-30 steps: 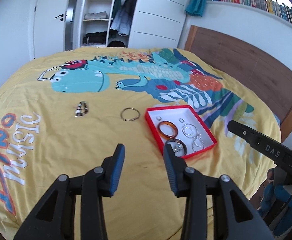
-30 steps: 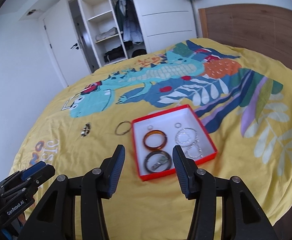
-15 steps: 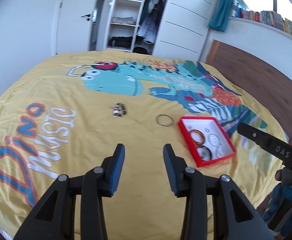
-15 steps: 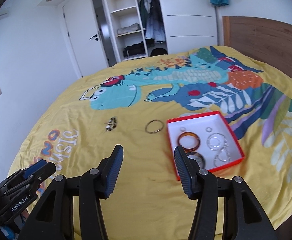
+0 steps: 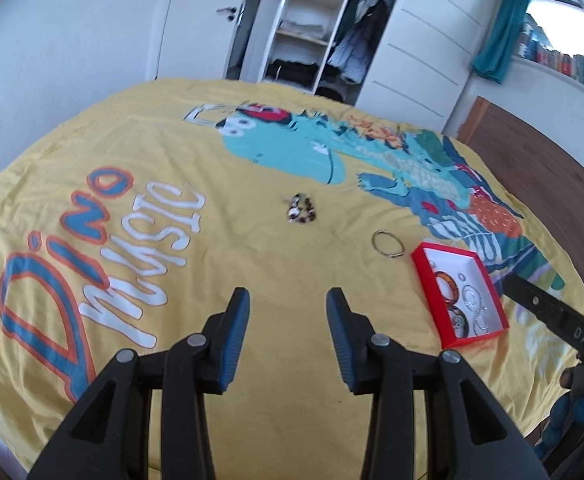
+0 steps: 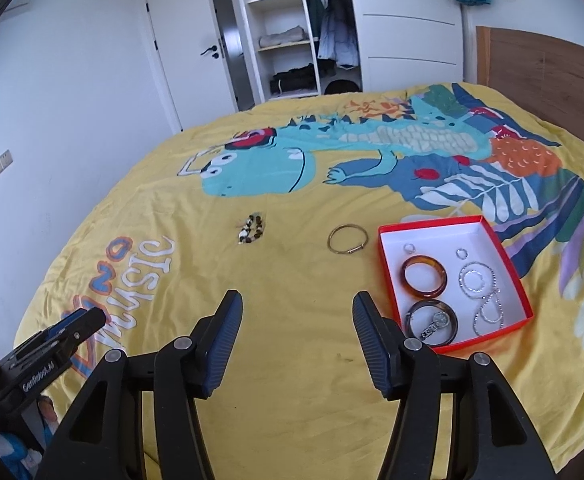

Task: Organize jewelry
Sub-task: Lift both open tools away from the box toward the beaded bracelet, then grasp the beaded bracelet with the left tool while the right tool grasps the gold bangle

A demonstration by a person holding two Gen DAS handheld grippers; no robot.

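Compared with a second earlier, more of the yellow bedspread is taken in by both views: in the left wrist view the red box has shifted from centre to the right edge of the frame, and the printed words "Dino music" are now shown in full at left. In the right wrist view the box has been displaced from lower centre to the lower right.

Two grippers are seen. The left gripper is held wide open with nothing between its blue pads; the right gripper is likewise spread wide and empty. "DAS" is read on the black bar at the right edge of the left view, and "GenRobot.AI" on the device at lower left of the right view.

One box is counted. Inside it lie one amber bangle, one dark bangle with a watch across it, three sparkling hoops and two small rings. Outside it, on the spread, one gold bangle lies just left of the box, and one beaded bracelet further left.
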